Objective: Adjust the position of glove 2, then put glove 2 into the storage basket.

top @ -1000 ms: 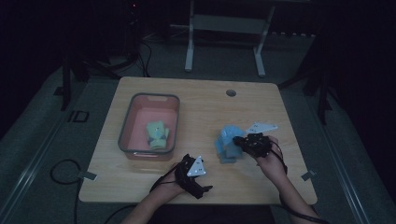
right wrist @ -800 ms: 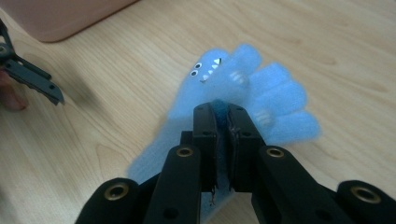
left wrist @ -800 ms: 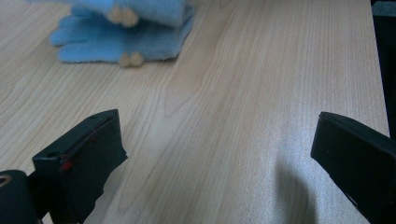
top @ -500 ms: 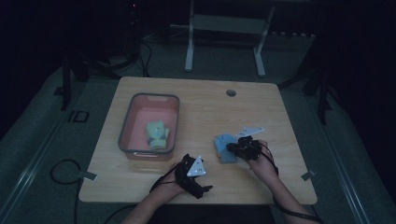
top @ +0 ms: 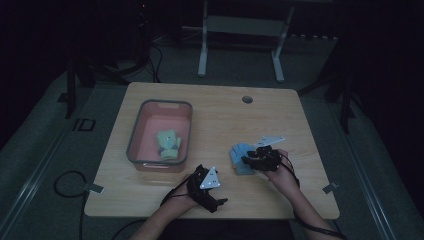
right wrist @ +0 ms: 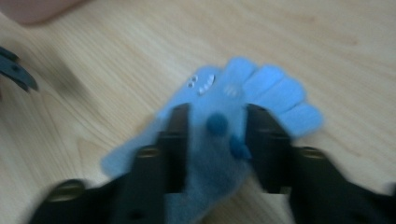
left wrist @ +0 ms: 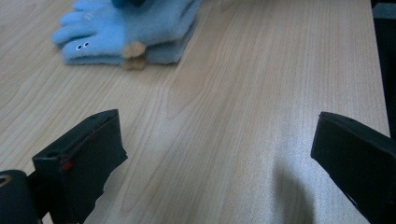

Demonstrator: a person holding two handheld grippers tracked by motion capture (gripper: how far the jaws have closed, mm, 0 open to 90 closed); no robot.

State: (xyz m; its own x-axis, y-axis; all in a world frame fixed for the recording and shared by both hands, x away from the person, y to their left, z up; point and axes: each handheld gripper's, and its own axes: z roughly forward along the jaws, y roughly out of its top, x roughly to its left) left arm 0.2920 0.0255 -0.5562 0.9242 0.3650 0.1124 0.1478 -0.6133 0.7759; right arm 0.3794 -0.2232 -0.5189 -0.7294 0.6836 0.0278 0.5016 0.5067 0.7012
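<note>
A light blue glove point(top: 239, 159) with small stitched eyes lies flat on the wooden table point(top: 215, 115), right of centre. My right gripper point(top: 251, 161) rests low over it; in the right gripper view its jaws point(right wrist: 217, 114) have just been opening and stand apart on either side of the glove's point(right wrist: 266, 91) middle, no longer pinching it. My left gripper point(top: 210, 186) sits near the front edge, open wide with bare wood between its jaws point(left wrist: 215, 140). From there the blue glove point(left wrist: 126, 32) shows as two stacked layers farther off.
A pink bin point(top: 134, 140) with a grey rim stands at the table's left and holds a pale green glove point(top: 168, 144). A round cable hole point(top: 247, 99) lies near the far edge. Metal stand legs rise on the dark floor beyond the table.
The right hand came down and slightly nearer with the blue glove, which now lies flat on the table. The right jaws have spread apart. The left gripper stayed put.
</note>
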